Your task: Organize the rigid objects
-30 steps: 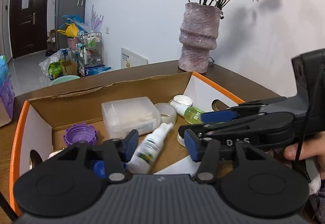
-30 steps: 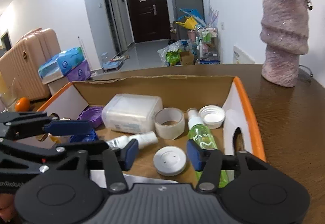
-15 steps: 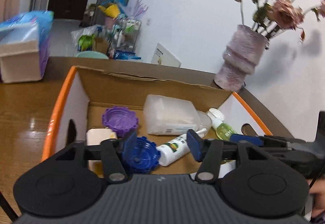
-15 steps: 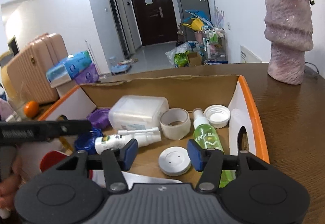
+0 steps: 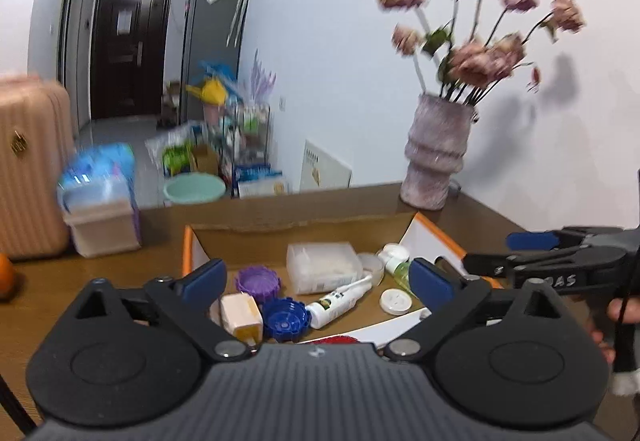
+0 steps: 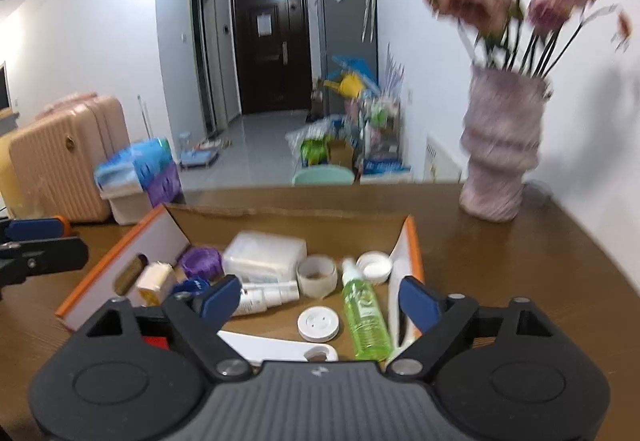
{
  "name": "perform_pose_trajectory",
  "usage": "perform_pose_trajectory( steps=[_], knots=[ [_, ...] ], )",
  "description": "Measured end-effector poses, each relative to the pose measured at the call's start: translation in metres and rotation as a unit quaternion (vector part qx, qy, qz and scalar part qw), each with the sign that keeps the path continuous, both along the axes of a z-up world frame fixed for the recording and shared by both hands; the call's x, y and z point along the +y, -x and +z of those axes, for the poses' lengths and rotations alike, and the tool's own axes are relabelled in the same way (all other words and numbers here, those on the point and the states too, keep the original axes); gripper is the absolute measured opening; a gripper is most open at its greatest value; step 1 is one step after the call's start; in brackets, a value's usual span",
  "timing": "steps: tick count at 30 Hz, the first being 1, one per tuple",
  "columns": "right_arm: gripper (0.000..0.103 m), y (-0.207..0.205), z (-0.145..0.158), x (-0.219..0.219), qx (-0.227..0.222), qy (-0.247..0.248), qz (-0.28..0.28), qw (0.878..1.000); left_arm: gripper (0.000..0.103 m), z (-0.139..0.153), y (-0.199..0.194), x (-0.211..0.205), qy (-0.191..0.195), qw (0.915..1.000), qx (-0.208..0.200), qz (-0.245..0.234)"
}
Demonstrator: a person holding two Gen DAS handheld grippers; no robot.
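— how far along does it look?
— nearly done, i'd say: the bottles and lids all lie inside the cardboard box (image 6: 416, 253) on the table (image 6: 520, 273).
— and the tools?
— left gripper (image 5: 316, 279) and right gripper (image 6: 320, 299) both hover above it, fingers spread, empty.
— any writing?
— the green spray bottle (image 6: 366, 315) has a label, too blurred to read.

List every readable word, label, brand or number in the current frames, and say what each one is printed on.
"AS": white letters on the side of the right gripper in the left wrist view; the letters before them are cut off.
Green spray bottle: label print too blurred to read.
White spray bottle: label too small to read.
Paper on the dark door: unreadable.
Nothing else legible.
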State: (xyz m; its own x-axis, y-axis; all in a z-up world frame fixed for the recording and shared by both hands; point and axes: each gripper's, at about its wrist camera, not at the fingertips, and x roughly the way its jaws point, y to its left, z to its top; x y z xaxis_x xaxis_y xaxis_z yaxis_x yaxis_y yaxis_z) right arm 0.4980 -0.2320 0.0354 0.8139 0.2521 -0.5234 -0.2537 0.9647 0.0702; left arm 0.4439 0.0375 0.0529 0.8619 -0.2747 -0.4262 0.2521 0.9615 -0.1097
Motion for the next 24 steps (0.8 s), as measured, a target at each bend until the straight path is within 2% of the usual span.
perform_pose_trajectory(
  steps=[4, 7, 12, 17, 21, 24],
  knots=[
    [0.099, 0.046, 0.030, -0.007, -0.052, 0.011, -0.021, 0.998, 0.103, 0.020, 0.040, 0.002, -0.016, 0.9988, -0.044, 0.014],
    [0.100, 0.082, 0.045, -0.012, -0.094, 0.009, -0.039, 0.995, 0.103, 0.029, 0.066, 0.006, -0.023, 0.9975, -0.064, 0.020],
    [0.103, 0.146, 0.049, -0.017, -0.188, -0.018, -0.050, 0.981, 0.103, 0.034, 0.108, 0.010, -0.030, 0.9925, -0.112, 0.039],
    [0.103, 0.179, 0.037, -0.009, -0.216, -0.008, -0.048, 0.975, 0.103, 0.024, 0.148, 0.005, -0.064, 0.9806, -0.179, 0.045],
    [0.103, 0.195, 0.026, -0.004, -0.209, -0.005, -0.045, 0.977, 0.103, 0.013, 0.172, -0.001, -0.086, 0.9768, -0.191, 0.044],
    [0.103, 0.208, 0.016, -0.001, -0.202, -0.006, -0.048, 0.978, 0.103, 0.006, 0.189, -0.001, -0.074, 0.9766, -0.194, 0.057]
  ],
)
